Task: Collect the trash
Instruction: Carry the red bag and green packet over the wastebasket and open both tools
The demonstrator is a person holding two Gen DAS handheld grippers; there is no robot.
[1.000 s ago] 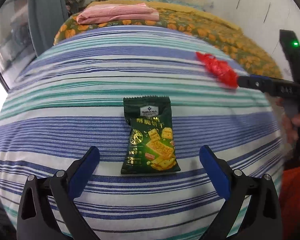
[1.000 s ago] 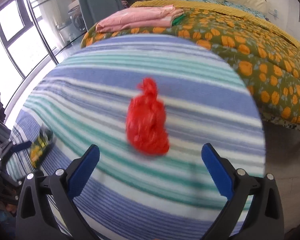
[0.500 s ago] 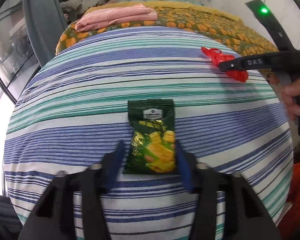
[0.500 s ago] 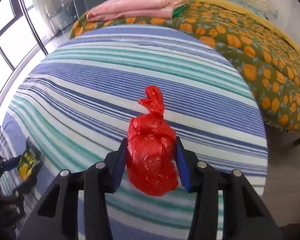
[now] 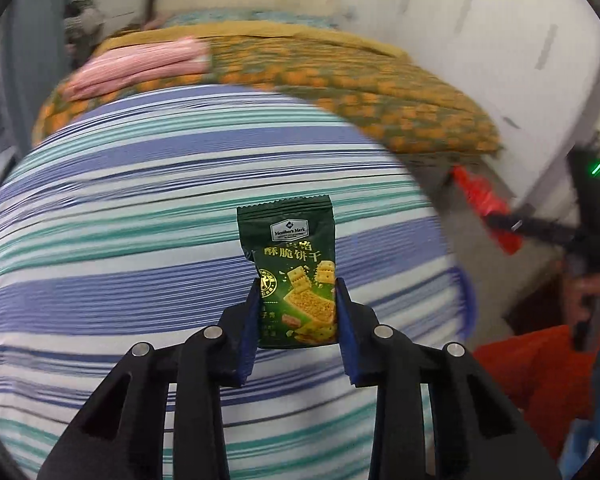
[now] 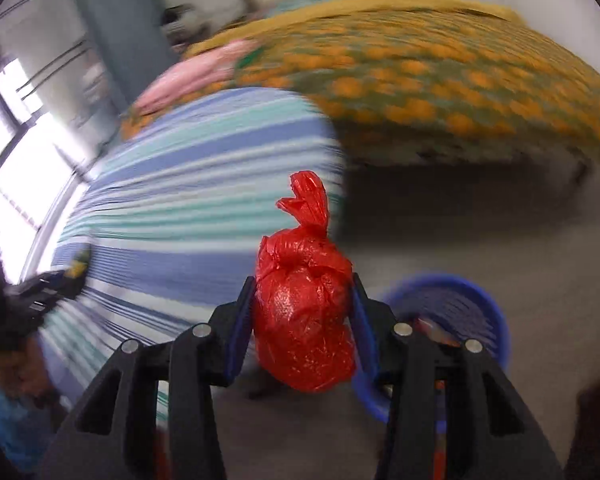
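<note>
The right gripper [image 6: 303, 316] pinches a red bag [image 6: 304, 312] near a blue basket [image 6: 472, 312] with something inside, seen only there, while the left gripper [image 5: 297, 312] pinches a green snack pack [image 5: 296, 276].

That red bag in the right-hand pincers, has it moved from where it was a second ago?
Yes. The red bag, clamped in the right gripper, has left the striped bedspread and now hangs over the floor, beside a blue basket.

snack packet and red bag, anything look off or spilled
Nothing stands out. The left gripper holds the green snack packet upright and sealed; the right gripper holds the knotted red bag, with no spill visible.
</note>
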